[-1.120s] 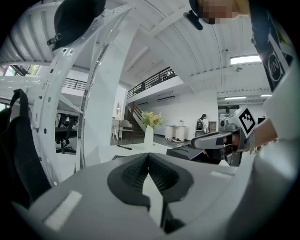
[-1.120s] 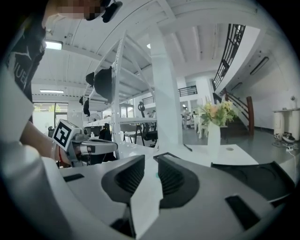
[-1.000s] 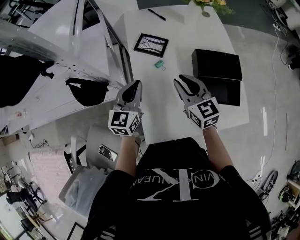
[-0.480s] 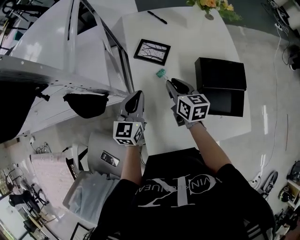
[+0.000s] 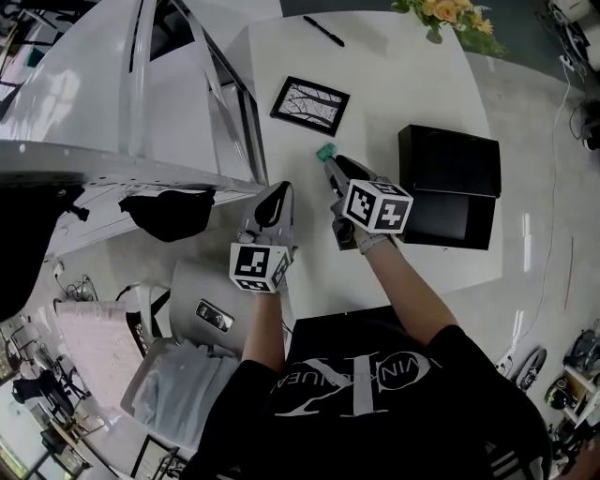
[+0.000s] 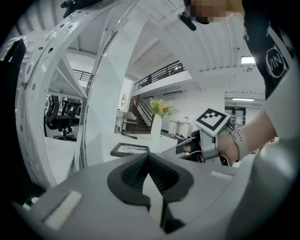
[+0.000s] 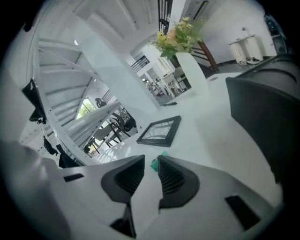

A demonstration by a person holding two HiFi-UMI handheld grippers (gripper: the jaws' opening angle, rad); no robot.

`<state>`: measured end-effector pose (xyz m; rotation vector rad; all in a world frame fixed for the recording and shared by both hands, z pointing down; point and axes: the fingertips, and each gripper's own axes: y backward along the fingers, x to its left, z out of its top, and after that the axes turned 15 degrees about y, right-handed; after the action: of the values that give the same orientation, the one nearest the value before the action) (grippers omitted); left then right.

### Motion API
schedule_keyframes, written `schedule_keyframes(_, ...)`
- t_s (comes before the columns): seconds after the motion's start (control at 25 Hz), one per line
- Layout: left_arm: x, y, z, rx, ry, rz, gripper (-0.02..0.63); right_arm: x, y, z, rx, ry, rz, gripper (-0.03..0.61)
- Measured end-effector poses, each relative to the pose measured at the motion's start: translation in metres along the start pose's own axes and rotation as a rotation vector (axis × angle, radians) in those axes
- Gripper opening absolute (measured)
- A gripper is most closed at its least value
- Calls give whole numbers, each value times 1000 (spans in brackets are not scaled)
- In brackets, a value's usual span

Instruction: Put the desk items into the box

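Nearest me, left gripper (image 5: 278, 190) hung well left of the open black rectangular box (image 5: 448, 217), over the near-left edge of the white tabletop (image 5: 394, 94). Its jaws were pressed together with nothing between them, as its own view (image 6: 149, 157) showed.

Right gripper (image 5: 330, 162) sat closer to the box, just off its left side and low over the table. Its jaws stood a little apart (image 7: 151, 158) and gripped nothing.

Small teal binder clip (image 5: 324, 151) lay on the table left of the box, right at the right gripper's tips. In that gripper's view it showed in the gap between them (image 7: 153, 164). Could not tell whether a pad touched it.

Farther off, a black-framed picture (image 5: 310, 100) lay flat, up and left of the box. Beyond it, a black pen (image 5: 323, 31) lay near the far edge. White vase of yellow flowers (image 5: 441, 14) stood at the far edge, past the box.
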<state>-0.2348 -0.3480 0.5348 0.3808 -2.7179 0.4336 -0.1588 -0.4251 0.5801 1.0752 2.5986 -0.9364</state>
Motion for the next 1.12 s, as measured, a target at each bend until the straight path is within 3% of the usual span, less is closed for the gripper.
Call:
schedule_keyframes(0.48, 4, 8, -5, 12, -7, 27, 11, -11, -13, -7, -12, -252, -1, 44)
schedule_keyframes(0.6, 4, 11, -4, 7, -10, 32, 11, -8, -12, -3, -25, -244, 9, 20)
schedule_keyframes(1.12, -17, 9, 6, -6, -34, 5, 11, 5, 28, 33, -133, -150, 61, 18)
